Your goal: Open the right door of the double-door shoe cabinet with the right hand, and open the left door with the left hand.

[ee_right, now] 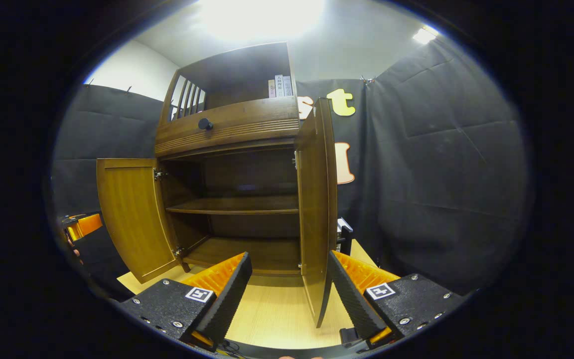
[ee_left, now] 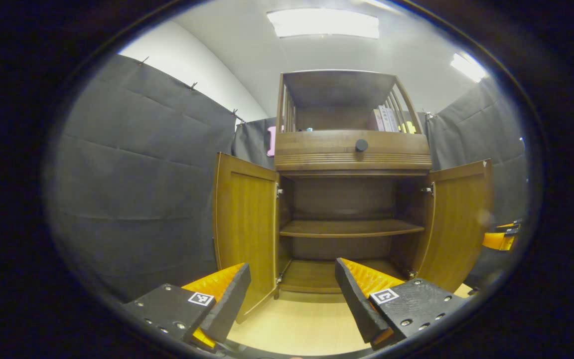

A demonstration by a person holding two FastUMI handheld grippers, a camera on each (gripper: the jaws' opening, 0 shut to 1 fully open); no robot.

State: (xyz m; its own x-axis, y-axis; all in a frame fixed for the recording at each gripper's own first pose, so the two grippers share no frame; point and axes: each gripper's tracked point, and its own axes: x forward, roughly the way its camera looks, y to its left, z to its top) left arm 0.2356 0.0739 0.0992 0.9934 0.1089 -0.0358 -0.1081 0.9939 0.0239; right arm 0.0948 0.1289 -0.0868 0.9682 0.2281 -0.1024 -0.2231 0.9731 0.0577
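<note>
The brown wooden shoe cabinet (ee_left: 352, 154) stands straight ahead with both doors swung out. In the left gripper view its left door (ee_left: 244, 224) hangs just beyond my left finger, and the right door (ee_left: 459, 224) stands wide at the right. My left gripper (ee_left: 292, 294) is open with nothing between its fingers. In the right gripper view the right door (ee_right: 312, 214) is seen edge-on. Its lower free edge reaches down between the fingers of my open right gripper (ee_right: 289, 291), closer to the right finger (ee_right: 352, 294). The left door (ee_right: 132, 214) is open at the left.
Inside is one bare shelf (ee_left: 349, 228) over a bottom board. Above the doors a drawer carries a black knob (ee_left: 361, 145), and books (ee_left: 385, 119) stand in the top rack. The cabinet rests on a pale wood surface (ee_left: 302, 324). Black cloth walls close in on both sides.
</note>
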